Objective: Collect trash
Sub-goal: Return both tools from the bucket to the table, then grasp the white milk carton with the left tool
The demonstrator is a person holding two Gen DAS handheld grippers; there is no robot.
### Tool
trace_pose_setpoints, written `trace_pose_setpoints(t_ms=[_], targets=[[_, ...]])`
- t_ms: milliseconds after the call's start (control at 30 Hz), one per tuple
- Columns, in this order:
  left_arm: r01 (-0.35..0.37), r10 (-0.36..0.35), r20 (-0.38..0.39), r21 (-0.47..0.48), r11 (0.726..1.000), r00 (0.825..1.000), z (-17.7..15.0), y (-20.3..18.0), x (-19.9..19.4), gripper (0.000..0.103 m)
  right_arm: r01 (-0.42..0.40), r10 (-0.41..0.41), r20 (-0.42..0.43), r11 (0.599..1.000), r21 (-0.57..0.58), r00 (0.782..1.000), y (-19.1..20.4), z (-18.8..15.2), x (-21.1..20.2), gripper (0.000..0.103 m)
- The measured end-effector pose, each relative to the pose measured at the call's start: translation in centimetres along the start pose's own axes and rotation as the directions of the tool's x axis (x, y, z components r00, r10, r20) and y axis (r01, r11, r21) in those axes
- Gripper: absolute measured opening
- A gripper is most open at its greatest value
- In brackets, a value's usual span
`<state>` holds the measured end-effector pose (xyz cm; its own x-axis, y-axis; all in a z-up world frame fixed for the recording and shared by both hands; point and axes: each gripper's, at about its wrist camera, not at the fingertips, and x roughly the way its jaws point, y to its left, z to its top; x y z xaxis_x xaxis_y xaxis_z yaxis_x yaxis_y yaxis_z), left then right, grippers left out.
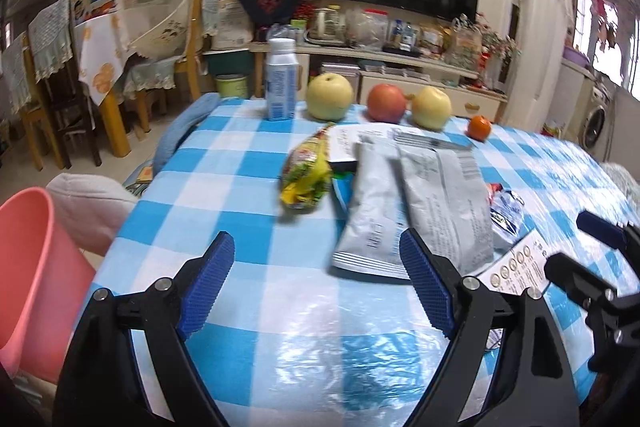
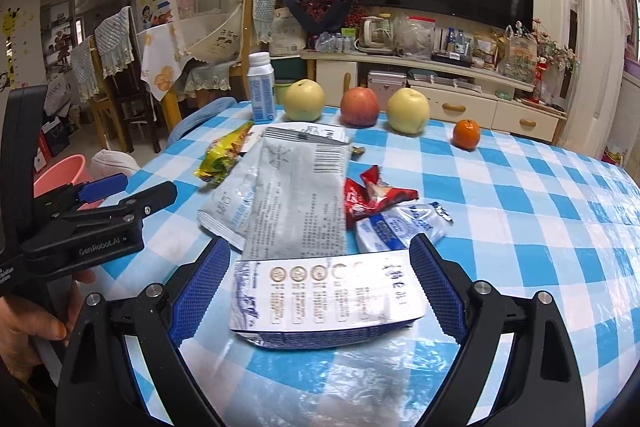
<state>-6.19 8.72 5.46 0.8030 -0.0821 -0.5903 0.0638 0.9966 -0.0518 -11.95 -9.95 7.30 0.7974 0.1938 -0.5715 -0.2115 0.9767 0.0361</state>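
Empty wrappers lie on the blue-checked table [image 1: 224,187]: two grey pouches [image 1: 444,199] [image 2: 296,195], a yellow-green snack bag [image 1: 308,171] [image 2: 222,157], a red wrapper [image 2: 372,199], a blue-white wrapper [image 2: 400,227] and a white carton-like pack [image 2: 328,299]. My right gripper [image 2: 320,291] is open, its blue pads either side of the white pack. My left gripper [image 1: 320,287] is open and empty, just left of the nearer grey pouch. A pink bin [image 1: 36,267] stands left of the table.
At the table's far edge stand a milk bottle [image 1: 280,83], two yellow pears [image 1: 330,97], a red apple [image 1: 386,103] and a small orange [image 1: 479,127]. Chairs and a second table are at the left, a TV cabinet behind.
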Motion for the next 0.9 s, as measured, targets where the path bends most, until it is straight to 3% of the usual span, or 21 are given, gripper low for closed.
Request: trace_pose_setpoints(t_ms=[233, 367, 633, 900], targets=[[0.039, -0.039, -0.006, 0.07, 0.997, 0.999, -0.1, -2.7, 0.5, 0.085, 0.036, -0.036, -0.009, 0.999, 0.024, 0.999, -2.3, 0.0, 0.2, 0.09], [0.095, -0.098, 0.012, 0.13, 0.987, 0.995, -0.2, -4.5, 0.2, 0.085, 0.045, -0.045, -0.016, 0.998, 0.034, 0.999, -3.8, 0.3, 0.0, 0.09], [0.226, -0.226, -0.036, 0.292, 0.929, 0.974, -1.2, -8.6, 0.5, 0.085, 0.066, -0.065, -0.014, 0.985, 0.158, 0.998, -9.3, 0.9, -1.5, 0.09], [0.309, -0.274, -0.145, 0.375, 0.874, 0.951, -2.1, -11.2, 2.4, 0.085, 0.06, -0.043, -0.074, 0.966, 0.252, 0.996, -12.9, 0.9, -0.8, 0.09]])
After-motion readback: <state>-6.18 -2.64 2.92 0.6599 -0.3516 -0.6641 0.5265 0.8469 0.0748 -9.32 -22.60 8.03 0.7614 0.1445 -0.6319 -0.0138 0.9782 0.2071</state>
